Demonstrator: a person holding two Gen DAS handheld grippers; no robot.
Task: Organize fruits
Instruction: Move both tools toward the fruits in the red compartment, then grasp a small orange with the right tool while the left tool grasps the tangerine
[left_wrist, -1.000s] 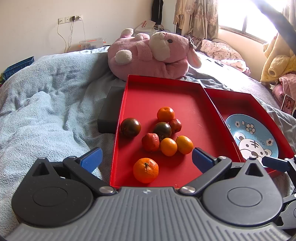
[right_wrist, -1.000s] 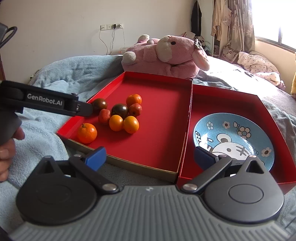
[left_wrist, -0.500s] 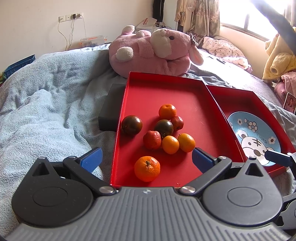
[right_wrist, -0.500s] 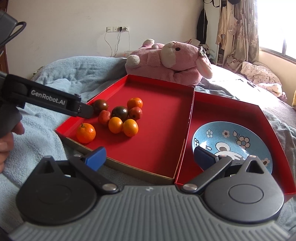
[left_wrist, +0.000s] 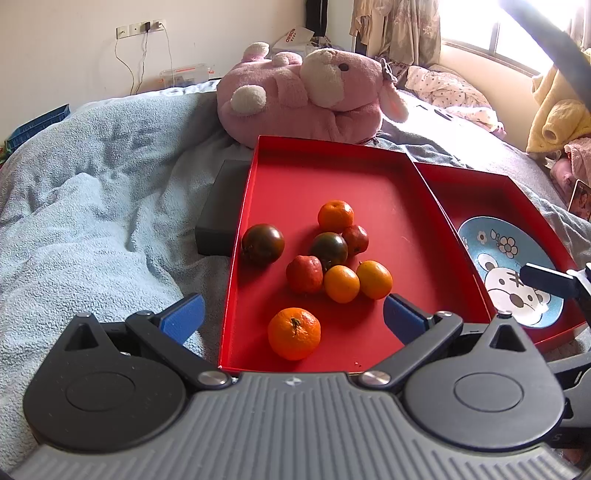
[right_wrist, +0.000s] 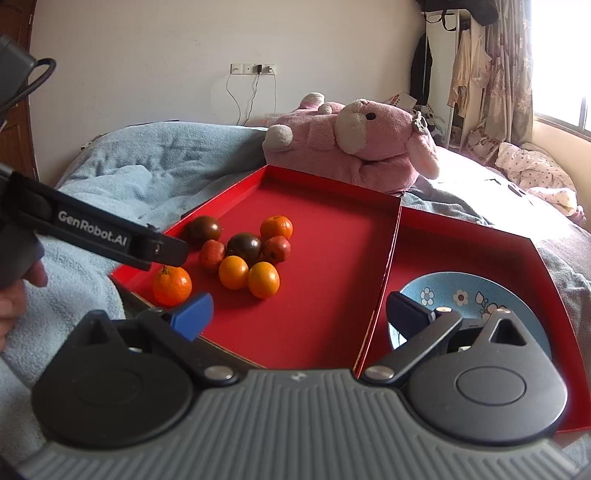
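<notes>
Several fruits lie in the left red tray (left_wrist: 388, 192): a lone tangerine (left_wrist: 294, 333) nearest me, a dark tomato (left_wrist: 263, 243) at the left, and a cluster of oranges, red fruits and another dark tomato (left_wrist: 329, 250). A blue bear plate (left_wrist: 506, 269) lies empty in the right red tray (left_wrist: 491, 192). My left gripper (left_wrist: 293, 317) is open and empty, with the near tangerine between its fingers. My right gripper (right_wrist: 299, 312) is open and empty over the near edges of both trays; the plate (right_wrist: 465, 299) is partly behind its right finger.
The trays rest on a bed with a blue blanket (left_wrist: 92, 206). A pink plush toy (left_wrist: 310, 96) lies behind the trays. A dark box (left_wrist: 219, 206) sits against the left tray's left side. The left gripper's arm (right_wrist: 99, 232) crosses the right wrist view.
The left gripper has moved slightly forward toward the near tangerine. The right gripper has tilted upward and drawn back, so the plate sits lower in its view.
</notes>
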